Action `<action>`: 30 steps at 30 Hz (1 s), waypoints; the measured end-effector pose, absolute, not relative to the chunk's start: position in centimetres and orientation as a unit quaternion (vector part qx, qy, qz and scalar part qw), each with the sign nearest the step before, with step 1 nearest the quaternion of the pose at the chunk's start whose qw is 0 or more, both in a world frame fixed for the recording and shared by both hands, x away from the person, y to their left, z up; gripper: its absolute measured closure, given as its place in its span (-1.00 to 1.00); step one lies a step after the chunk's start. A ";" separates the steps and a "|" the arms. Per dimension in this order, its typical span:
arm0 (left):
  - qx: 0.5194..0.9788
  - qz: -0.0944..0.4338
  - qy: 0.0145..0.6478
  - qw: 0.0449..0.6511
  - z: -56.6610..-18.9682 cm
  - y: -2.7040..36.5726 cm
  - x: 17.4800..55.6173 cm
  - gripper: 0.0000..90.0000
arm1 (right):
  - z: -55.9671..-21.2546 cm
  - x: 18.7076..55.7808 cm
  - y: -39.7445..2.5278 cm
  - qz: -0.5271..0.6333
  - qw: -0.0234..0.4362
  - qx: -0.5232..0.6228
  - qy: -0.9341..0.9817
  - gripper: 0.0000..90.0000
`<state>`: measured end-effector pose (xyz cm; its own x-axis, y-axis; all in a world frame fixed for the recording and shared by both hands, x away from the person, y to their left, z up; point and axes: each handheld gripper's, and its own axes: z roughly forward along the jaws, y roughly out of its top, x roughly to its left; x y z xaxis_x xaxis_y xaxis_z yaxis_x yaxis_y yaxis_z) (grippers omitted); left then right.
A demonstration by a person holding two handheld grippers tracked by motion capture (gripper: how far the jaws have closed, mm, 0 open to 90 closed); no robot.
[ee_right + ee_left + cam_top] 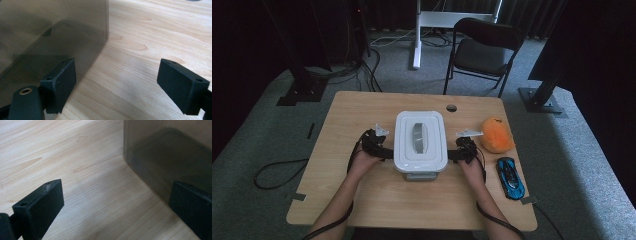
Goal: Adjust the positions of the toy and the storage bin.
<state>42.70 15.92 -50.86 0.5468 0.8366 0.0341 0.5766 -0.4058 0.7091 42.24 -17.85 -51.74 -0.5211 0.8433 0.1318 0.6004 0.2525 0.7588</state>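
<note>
High view: I'm flanking the lidded box with left gripper and right gripper, jaws spread, readying a two-sided lift.

Both forearms bare; left gripper and right gripper black, each topped by a grey three-cornered plate, trailing black cable. Blocky jaws show small screw holes.

Left claw and right claw, jaws spread (forearms angled inward).
</note>
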 end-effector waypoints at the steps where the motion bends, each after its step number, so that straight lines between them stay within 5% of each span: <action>1: 0.814 0.197 0.434 0.332 -50.9 16.0 42.7 -0.99 | -51.9 42.3 -17.9 0.396 0.150 0.467 0.776 -0.69; 30: 0.817 0.215 0.426 0.324 -50.0 15.5 41.6 -0.98 | -51.6 42.5 -18.0 0.409 0.139 0.442 0.786 -0.59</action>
